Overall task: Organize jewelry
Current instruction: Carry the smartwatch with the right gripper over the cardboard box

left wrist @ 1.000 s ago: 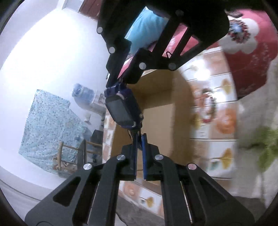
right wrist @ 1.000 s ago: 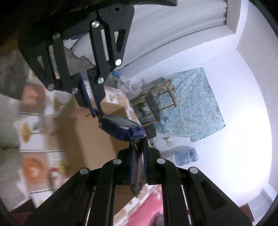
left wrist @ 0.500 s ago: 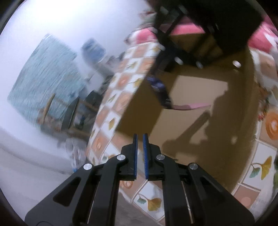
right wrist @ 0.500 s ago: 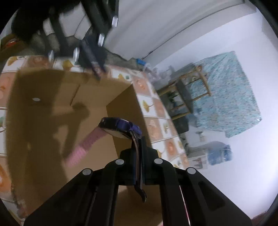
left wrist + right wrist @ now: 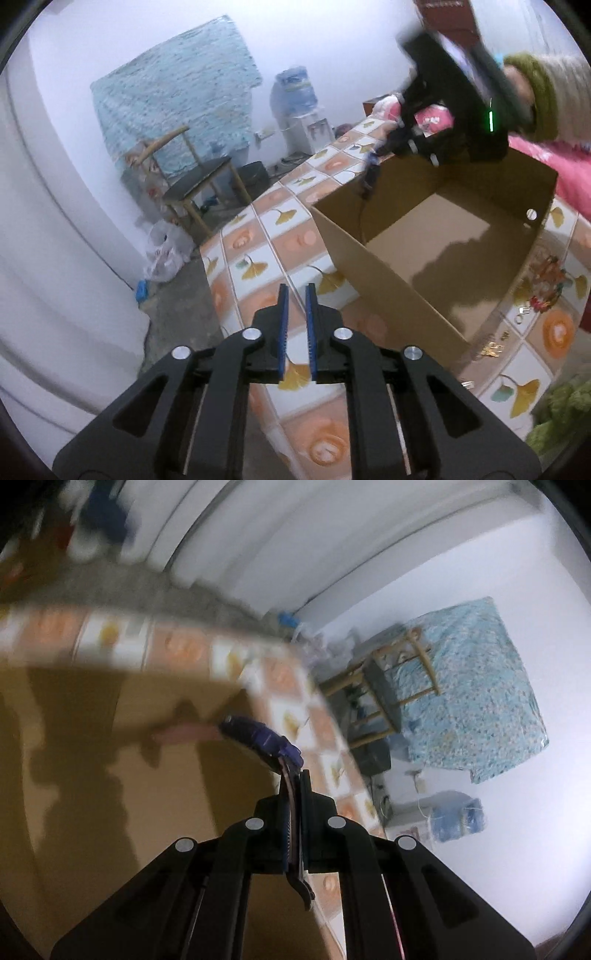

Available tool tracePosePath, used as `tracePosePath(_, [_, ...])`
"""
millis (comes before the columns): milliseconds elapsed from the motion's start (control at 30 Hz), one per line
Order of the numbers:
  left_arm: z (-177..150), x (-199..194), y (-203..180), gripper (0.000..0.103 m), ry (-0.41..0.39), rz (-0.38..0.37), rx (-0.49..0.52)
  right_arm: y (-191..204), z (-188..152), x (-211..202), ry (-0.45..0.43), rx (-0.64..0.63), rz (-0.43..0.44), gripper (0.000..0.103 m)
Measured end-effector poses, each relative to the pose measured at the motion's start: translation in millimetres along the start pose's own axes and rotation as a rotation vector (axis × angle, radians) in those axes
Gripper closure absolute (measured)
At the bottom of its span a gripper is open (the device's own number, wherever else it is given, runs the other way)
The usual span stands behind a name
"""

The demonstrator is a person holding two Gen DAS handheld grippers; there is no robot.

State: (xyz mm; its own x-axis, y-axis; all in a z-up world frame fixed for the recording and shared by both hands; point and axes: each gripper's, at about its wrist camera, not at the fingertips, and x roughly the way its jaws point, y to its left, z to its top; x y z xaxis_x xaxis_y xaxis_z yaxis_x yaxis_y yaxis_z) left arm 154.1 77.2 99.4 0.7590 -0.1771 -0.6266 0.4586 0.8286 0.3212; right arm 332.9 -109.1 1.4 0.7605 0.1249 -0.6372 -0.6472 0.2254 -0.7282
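While the watch (image 5: 258, 734) hung over the cardboard box (image 5: 388, 273) on the tiled counter (image 5: 258, 236), a low, gentle release inside the walls was judged best. The left claw (image 5: 294, 328), empty, had just been parting slightly beside the box. The right claw (image 5: 294, 834) was clamped on the strap, watch face just beyond its tips.

A table (image 5: 258, 240) covered in a cloth of orange and white squares with yellow leaf prints carries an open cardboard box (image 5: 388, 284). Just beside the box's near right corner lie small gold jewelry pieces (image 5: 489, 349). Further along that side of the box sits a red, colourful cluster of jewelry (image 5: 546, 280).
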Motion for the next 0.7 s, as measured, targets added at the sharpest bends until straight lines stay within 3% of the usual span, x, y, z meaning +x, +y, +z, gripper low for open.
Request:
tracePosePath(133, [-14,0,-8,0.089,0.001,-0.042,-0.101,46,-33,26,0.148,-0.186,0.080,0.098])
tracePosePath(233, [-26,-2,-18,0.088,-0.001,-0.065,-0.158,55,-44,21,0.180,-0.265,0.129,0.097])
tracePosePath(300, [-33,-4,-22,0.086,-0.006,-0.068,-0.186,54,-47,12,0.200,-0.289,0.167,0.088])
tracePosePath(367, [-40,-4,-26,0.080,-0.007,-0.087,-0.235,50,-46,4,0.213,-0.284,0.199,0.069])
tracePosePath(433, [-47,-5,-29,0.080,-0.001,-0.103,-0.272,42,-44,-5,0.227,-0.249,0.210,0.065])
tracePosePath(500, [-54,-4,-31,0.078,0.005,-0.118,-0.313,27,-43,-12,0.239,-0.136,0.249,0.065])
tracePosePath(600, [-60,-4,-33,0.066,-0.005,-0.135,-0.362,-9,-36,-23,0.236,0.155,0.337,0.065])
tracePosePath(633, [-62,-7,-36,0.063,-0.015,-0.131,-0.372,-29,-35,-26,0.226,0.350,0.409,0.065])
tracePosePath(700, [-65,-10,-40,0.059,-0.033,-0.136,-0.394,-50,-38,-23,0.243,0.617,0.514,0.065])
